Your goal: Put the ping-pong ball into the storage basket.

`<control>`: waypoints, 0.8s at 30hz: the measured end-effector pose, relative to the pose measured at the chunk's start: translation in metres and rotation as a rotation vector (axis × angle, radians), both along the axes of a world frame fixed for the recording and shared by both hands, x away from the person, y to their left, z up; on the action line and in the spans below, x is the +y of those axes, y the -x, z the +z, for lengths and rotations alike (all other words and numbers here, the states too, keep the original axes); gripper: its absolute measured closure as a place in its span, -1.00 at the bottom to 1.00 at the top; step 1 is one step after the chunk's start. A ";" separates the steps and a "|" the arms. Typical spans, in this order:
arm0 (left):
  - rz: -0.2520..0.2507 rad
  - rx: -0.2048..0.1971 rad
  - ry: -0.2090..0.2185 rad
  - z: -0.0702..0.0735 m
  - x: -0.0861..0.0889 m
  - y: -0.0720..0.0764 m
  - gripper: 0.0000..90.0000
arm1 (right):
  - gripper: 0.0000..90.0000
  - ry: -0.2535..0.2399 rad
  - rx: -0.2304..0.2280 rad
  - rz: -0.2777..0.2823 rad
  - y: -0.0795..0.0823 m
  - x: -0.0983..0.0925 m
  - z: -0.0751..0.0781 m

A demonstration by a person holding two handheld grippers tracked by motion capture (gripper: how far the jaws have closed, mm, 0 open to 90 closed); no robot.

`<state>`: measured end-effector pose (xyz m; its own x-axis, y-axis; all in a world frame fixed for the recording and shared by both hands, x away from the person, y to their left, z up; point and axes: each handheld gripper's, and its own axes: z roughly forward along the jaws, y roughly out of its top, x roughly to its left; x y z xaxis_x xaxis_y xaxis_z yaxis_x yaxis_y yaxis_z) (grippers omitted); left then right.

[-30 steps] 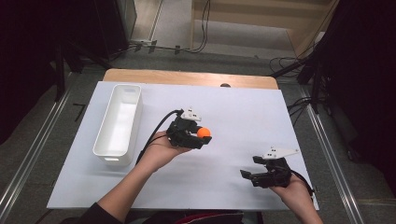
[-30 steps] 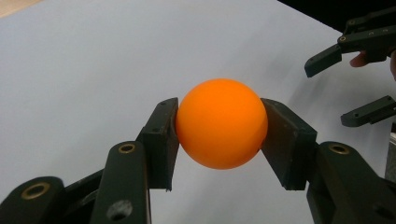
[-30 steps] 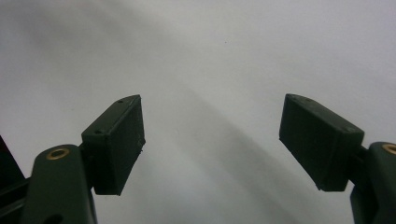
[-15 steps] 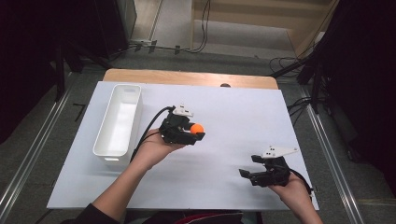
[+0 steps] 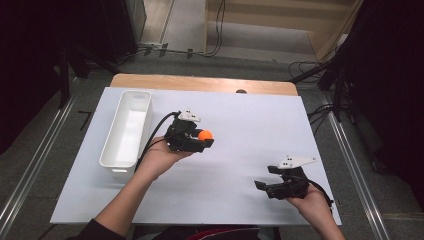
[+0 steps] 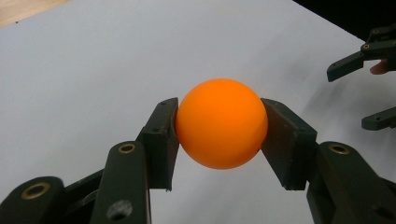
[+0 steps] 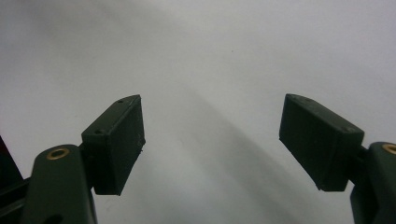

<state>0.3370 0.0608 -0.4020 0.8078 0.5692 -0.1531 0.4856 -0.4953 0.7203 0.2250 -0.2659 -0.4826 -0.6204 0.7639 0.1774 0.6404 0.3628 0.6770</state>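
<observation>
Orange ball (image 6: 221, 122) is squeezed by the left gripper (image 5: 204, 140); at four o'clock, the right gripper (image 5: 266, 178) fingers (image 7: 116, 142) gape apart.

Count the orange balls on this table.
1. The orange ball is clamped in the left gripper, beside the white bin. What the bin holds isn't fully visible.

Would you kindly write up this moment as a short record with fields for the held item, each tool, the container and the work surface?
held item: small round orange ball, clamped between both pads
left tool: left tool shut on the ball, above the middle of the table
right tool: right tool open, nothing between its pads, near the table's front right
container: long white plastic bin, on the table, left of the left tool, looks empty
work surface: table covered with a white sheet
</observation>
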 end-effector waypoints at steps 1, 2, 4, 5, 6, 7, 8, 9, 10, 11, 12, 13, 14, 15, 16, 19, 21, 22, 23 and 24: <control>0.004 0.003 -0.001 0.000 0.001 0.000 0.08 | -0.54 0.001 -0.004 0.003 -0.001 0.000 0.000; 0.005 0.001 -0.006 0.000 0.002 0.000 0.08 | -0.54 -0.002 -0.003 0.000 -0.001 0.001 0.000; 0.007 0.001 -0.004 0.000 0.004 -0.001 0.08 | -0.54 0.001 -0.001 0.004 -0.001 0.001 0.000; 0.012 0.002 -0.007 0.000 0.005 -0.001 0.08 | -0.54 0.001 -0.001 0.004 -0.001 0.001 0.000; 0.015 0.004 -0.004 0.000 0.005 -0.002 0.08 | -0.54 0.001 -0.002 0.006 -0.002 0.002 0.000; 0.016 0.003 -0.005 0.000 0.006 -0.002 0.08 | -0.54 0.001 -0.005 0.009 -0.002 0.002 0.000; 0.018 0.003 -0.009 0.000 0.007 -0.002 0.08 | -0.54 0.001 -0.002 0.010 -0.002 0.002 0.000; 0.018 0.003 -0.012 0.001 0.008 -0.002 0.08 | -0.54 0.000 -0.003 0.010 -0.002 0.002 0.000; 0.023 0.001 -0.009 0.001 0.008 -0.002 0.08 | -0.54 -0.002 -0.002 0.008 -0.003 0.002 0.000; 0.026 0.000 -0.012 0.001 0.009 -0.003 0.08 | -0.54 -0.002 -0.002 0.009 -0.003 0.002 0.000; 0.026 -0.004 -0.017 0.001 0.010 -0.003 0.08 | -0.54 -0.001 -0.003 0.010 -0.003 0.002 0.000; 0.028 -0.004 -0.017 0.001 0.010 -0.003 0.08 | -0.54 -0.001 -0.003 0.010 -0.003 0.002 0.000; 0.031 -0.004 -0.014 0.001 0.011 -0.003 0.08 | -0.54 0.000 -0.005 0.009 -0.003 0.003 0.000; 0.029 -0.002 -0.022 0.002 0.012 -0.004 0.08 | -0.54 0.000 -0.005 0.010 -0.003 0.003 0.000; 0.034 -0.003 -0.018 0.001 0.013 -0.004 0.08 | -0.54 0.001 -0.005 0.009 -0.003 0.003 -0.001; 0.041 -0.006 -0.023 0.002 0.015 -0.006 0.08 | -0.54 0.000 -0.004 0.010 -0.003 0.003 0.000; 0.046 -0.006 -0.024 0.002 0.017 -0.007 0.08 | -0.54 0.000 -0.004 0.009 -0.003 0.003 0.000; 0.053 -0.007 -0.024 0.002 0.018 -0.007 0.08 | -0.54 0.000 -0.003 0.010 -0.003 0.002 0.000; 0.057 -0.008 -0.027 0.002 0.019 -0.008 0.08 | -0.54 -0.002 -0.002 0.010 -0.003 0.002 0.000; 0.061 -0.007 -0.025 0.002 0.020 -0.009 0.08 | -0.54 -0.001 -0.002 0.009 -0.003 0.002 0.000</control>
